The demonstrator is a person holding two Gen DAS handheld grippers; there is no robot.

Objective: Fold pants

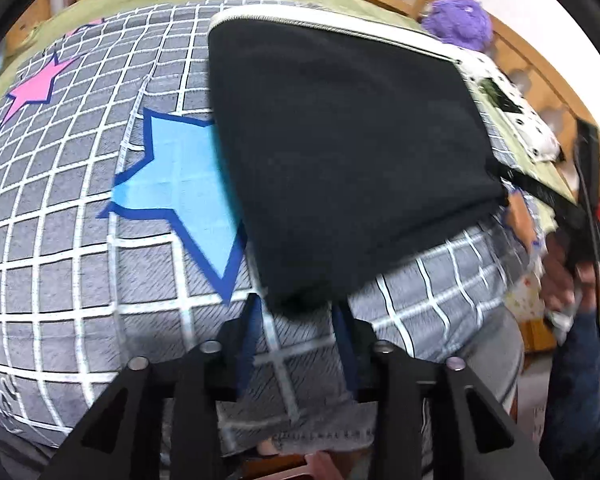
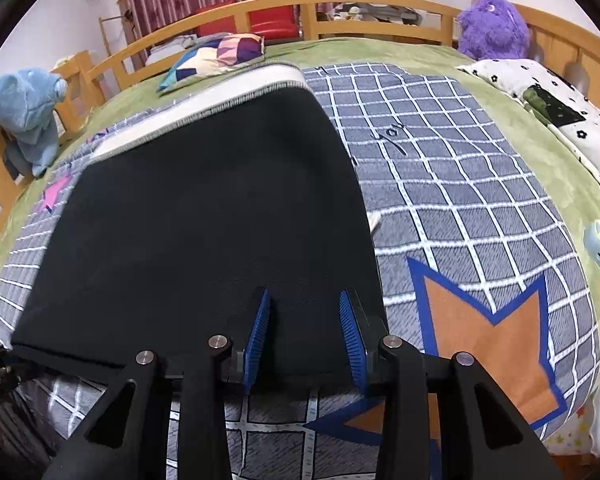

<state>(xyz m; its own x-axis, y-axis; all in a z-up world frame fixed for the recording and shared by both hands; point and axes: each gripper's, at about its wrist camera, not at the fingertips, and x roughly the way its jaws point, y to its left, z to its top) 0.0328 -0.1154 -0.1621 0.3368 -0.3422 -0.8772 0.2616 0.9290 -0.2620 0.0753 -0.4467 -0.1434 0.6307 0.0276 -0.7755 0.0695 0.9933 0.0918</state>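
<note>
Gripping black pants (image 2: 204,220) — both tools.

Blurred pants (image 1: 352,160) corner at fingertips (image 1: 342,320)

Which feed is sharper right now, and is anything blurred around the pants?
Right wrist view: sharp, with the pants and blanket grid crisp and even light. Left wrist view: motion blur smears the pants' lower right edge and the blanket there. Both bend straight lines strongly, with dark corners.
</note>
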